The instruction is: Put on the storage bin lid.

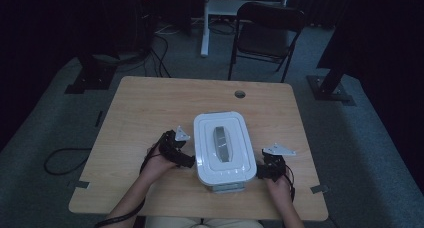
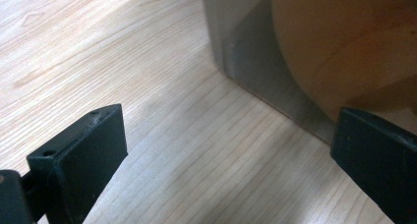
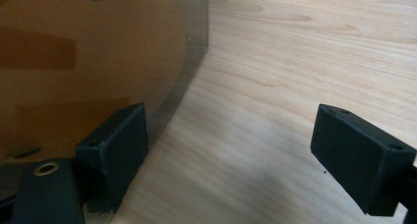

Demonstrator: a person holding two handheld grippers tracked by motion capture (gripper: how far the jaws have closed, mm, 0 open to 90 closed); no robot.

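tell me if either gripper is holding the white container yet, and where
Nothing is held. The left gripper and right gripper flank the white container at its near corners, jaws open over bare table.

Setting: darkened lab or recording studio. Black curtains [image 1: 390, 48] enclose the area. Grey carpet floor [image 1: 50, 123] with loose cables [image 1: 60, 158] and tape marks. Stand bases [image 1: 90, 78] flank the wooden surface [image 1: 150, 103], which has a cable hole [image 1: 240, 94]. Folding chair [image 1: 265, 33] and a white desk leg [image 1: 204, 23] behind it.
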